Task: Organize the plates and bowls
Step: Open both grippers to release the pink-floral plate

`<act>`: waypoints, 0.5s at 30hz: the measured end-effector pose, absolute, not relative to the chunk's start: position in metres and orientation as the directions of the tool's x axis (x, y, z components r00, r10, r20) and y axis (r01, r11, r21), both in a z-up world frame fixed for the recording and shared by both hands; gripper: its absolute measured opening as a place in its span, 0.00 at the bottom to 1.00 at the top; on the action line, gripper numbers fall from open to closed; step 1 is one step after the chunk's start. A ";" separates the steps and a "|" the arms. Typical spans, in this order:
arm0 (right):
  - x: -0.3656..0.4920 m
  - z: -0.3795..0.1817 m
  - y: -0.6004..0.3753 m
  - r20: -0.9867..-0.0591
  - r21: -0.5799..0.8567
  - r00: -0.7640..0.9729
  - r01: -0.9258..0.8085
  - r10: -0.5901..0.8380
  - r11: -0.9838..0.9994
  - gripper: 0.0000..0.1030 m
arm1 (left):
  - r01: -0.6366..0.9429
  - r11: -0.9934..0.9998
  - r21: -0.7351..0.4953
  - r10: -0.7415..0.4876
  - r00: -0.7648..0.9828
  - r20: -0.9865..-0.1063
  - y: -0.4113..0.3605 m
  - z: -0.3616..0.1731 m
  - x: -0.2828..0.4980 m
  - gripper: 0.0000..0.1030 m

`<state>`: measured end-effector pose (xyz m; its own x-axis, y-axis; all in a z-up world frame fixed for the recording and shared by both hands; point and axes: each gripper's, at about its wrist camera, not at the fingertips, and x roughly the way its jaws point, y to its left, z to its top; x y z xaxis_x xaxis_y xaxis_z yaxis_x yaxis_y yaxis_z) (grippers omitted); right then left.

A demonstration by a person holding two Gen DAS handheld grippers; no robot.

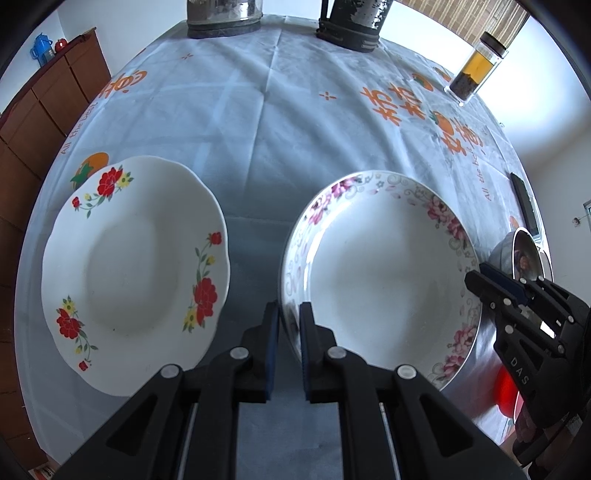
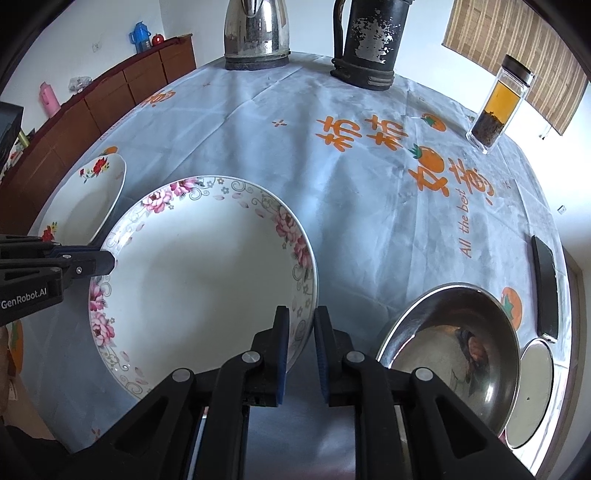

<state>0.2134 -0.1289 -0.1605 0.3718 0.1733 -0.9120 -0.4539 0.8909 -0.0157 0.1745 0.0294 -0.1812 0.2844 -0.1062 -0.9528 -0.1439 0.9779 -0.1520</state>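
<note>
A pink-flowered plate (image 1: 384, 277) (image 2: 199, 273) sits on the table between both grippers. My left gripper (image 1: 289, 314) straddles its left rim with a narrow gap, the rim between the jaws. My right gripper (image 2: 301, 317) straddles its right rim the same way. A red-flowered plate (image 1: 136, 266) (image 2: 83, 199) lies to the left of it. A steel bowl (image 2: 454, 350) (image 1: 524, 254) sits to the right. The right gripper also shows in the left wrist view (image 1: 491, 284), and the left gripper in the right wrist view (image 2: 107, 260).
A kettle (image 2: 256, 33), a dark thermos (image 2: 369, 44) and a tea bottle (image 2: 498, 103) stand at the table's far edge. A phone (image 2: 545, 291) and a round lid (image 2: 532, 391) lie at the right edge. A wooden cabinet (image 2: 92, 110) stands left.
</note>
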 end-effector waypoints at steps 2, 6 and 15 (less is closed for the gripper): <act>0.212 -0.160 -0.130 -0.911 -0.009 0.372 -0.450 0.178 0.893 0.16 | -0.146 0.977 -0.153 -0.106 0.288 -0.952 0.029 -0.180 0.174 0.08; 0.211 -0.156 -0.130 -0.907 -0.007 0.379 -0.447 0.182 0.894 0.17 | -0.144 0.977 -0.156 -0.108 0.296 -0.949 0.028 -0.175 0.170 0.19; 0.203 -0.147 -0.128 -0.894 -0.008 0.405 -0.443 0.192 0.897 0.45 | -0.156 0.976 -0.153 -0.091 0.346 -0.934 0.032 -0.159 0.161 0.48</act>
